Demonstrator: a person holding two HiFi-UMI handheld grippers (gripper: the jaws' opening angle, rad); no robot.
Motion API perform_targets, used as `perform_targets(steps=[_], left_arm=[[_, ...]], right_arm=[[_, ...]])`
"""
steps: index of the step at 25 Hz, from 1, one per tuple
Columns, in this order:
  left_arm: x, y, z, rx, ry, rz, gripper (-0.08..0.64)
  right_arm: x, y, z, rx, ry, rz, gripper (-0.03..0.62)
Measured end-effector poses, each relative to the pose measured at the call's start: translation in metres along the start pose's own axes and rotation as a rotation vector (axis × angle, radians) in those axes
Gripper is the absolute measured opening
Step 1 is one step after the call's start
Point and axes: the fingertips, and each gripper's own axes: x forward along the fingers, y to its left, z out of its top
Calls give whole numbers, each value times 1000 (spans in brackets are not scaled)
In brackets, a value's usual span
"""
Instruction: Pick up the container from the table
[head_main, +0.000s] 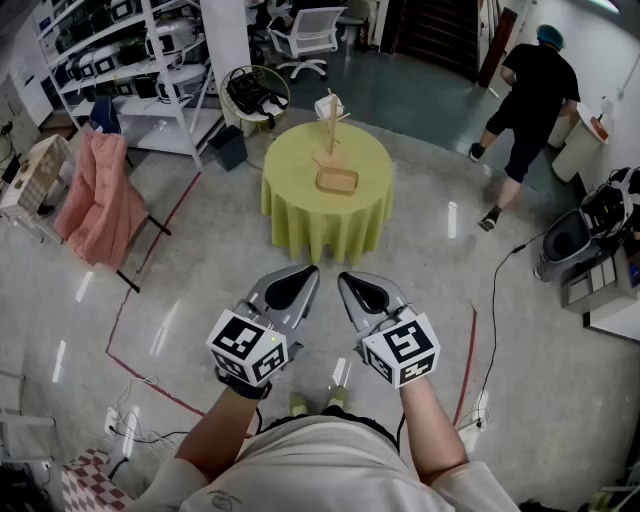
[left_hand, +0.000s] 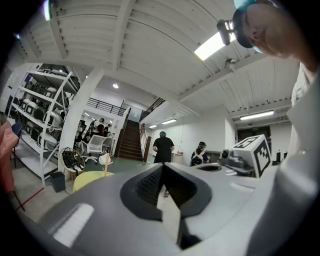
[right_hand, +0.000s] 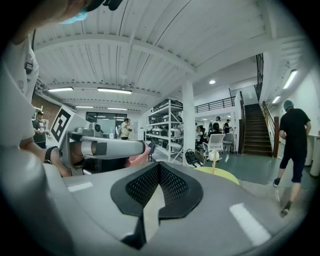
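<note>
We're well back from the worktop (head_main: 290, 165), nothing started. Left tongs (head_main: 306, 272) and right tongs (head_main: 346, 279) are pinched together, empty. The container (head_main: 337, 181) waits untouched near the worktop's middle.

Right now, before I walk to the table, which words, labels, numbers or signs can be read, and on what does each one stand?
No text can be read in any view.
Black-and-white marker cube on the grey left claw: square pattern only, no letters.
Black-and-white marker cube on the grey right claw: pattern only.
Small, distant greenish sign: too small to read.
</note>
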Motion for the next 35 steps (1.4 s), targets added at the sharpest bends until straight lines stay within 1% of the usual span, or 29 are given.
perform_targets(steps=[11, 17, 22, 28, 35], left_arm=[[23, -18, -5, 9, 12, 2, 6], [39, -29, -11, 17, 23, 7, 6], [55, -38, -17, 23, 28, 18, 6], [72, -36, -26, 30, 34, 43, 6], [92, -22, -35, 22, 54, 42, 6]], right_arm=[[-14, -21, -4, 1, -1, 16, 3], [-26, -33, -7, 11, -13, 50, 3], [-37, -51, -12, 8, -22, 59, 3], [-42, -73, -23, 22, -23, 61, 3], [-27, -92, -34, 31, -4, 56, 3]])
